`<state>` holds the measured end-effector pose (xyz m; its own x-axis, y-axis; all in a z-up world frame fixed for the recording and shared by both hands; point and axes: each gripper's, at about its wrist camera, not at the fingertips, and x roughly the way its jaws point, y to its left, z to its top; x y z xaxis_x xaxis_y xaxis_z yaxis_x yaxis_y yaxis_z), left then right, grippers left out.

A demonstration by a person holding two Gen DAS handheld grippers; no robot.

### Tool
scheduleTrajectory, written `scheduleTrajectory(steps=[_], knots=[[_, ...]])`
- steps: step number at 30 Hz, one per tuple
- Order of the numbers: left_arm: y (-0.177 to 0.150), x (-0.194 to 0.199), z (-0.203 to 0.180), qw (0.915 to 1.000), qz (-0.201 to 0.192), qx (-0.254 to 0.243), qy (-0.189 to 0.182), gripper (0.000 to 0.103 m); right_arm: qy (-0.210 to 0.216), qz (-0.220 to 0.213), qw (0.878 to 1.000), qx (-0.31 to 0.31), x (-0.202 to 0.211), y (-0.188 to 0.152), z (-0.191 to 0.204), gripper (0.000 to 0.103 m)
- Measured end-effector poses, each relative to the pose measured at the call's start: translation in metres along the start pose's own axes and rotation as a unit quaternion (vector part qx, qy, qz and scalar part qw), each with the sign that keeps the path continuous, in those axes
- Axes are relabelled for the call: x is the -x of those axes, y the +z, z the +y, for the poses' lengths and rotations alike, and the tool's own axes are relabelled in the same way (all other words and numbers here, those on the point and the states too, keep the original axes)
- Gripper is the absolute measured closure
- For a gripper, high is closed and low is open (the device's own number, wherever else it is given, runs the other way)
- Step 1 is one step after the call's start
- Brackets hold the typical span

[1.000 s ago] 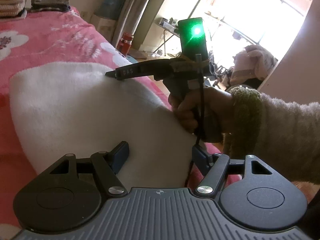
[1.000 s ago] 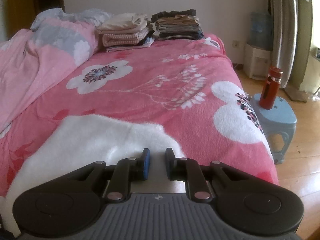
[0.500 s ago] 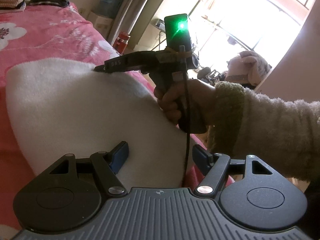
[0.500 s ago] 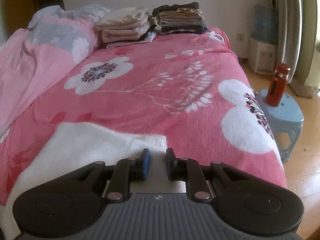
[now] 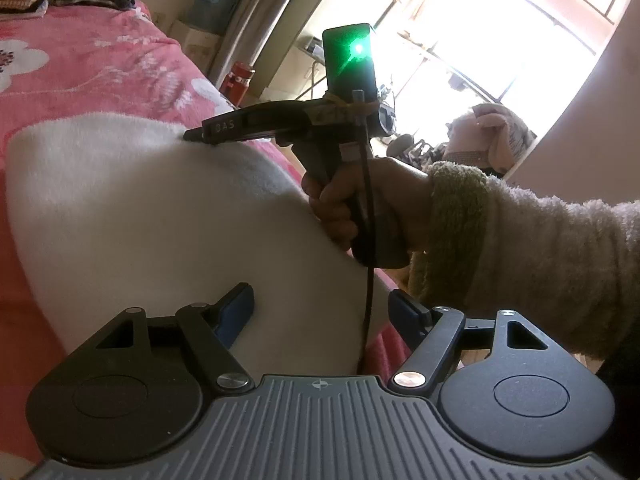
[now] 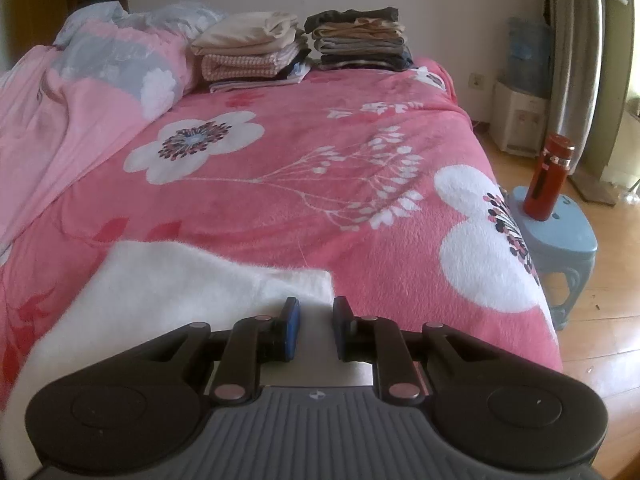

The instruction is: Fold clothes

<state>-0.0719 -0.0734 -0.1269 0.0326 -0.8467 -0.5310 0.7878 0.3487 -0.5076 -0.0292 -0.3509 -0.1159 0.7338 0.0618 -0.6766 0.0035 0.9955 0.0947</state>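
Moved: right gripper [image 6: 313, 318] has slid nearer the white fluffy garment's [image 6: 168, 292] far corner; more pink bed shows ahead
Bed: pink flower-print blanket [image 6: 320, 184]; two folded stacks [image 6: 304, 48] at the far end
Garment: spread on the near blanket, under both tools
Left gripper [image 5: 320, 312]: jaws wide apart over the white cloth, gripping nothing
Right gripper: jaws narrowly parted, pale cloth between; whether it is pinched, cannot tell
Right hand [image 5: 360, 204]: fuzzy sleeve, round the handle
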Motion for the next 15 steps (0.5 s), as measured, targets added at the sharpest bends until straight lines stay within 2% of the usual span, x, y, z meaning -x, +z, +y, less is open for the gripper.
scheduleTrajectory(steps=[15], knots=[[0.0005, 0.0015, 0.0051, 0.9998, -0.005, 0.008, -0.016, 0.029, -0.001, 0.0, 1.0, -0.001, -0.0006, -0.0005, -0.0005, 0.084]])
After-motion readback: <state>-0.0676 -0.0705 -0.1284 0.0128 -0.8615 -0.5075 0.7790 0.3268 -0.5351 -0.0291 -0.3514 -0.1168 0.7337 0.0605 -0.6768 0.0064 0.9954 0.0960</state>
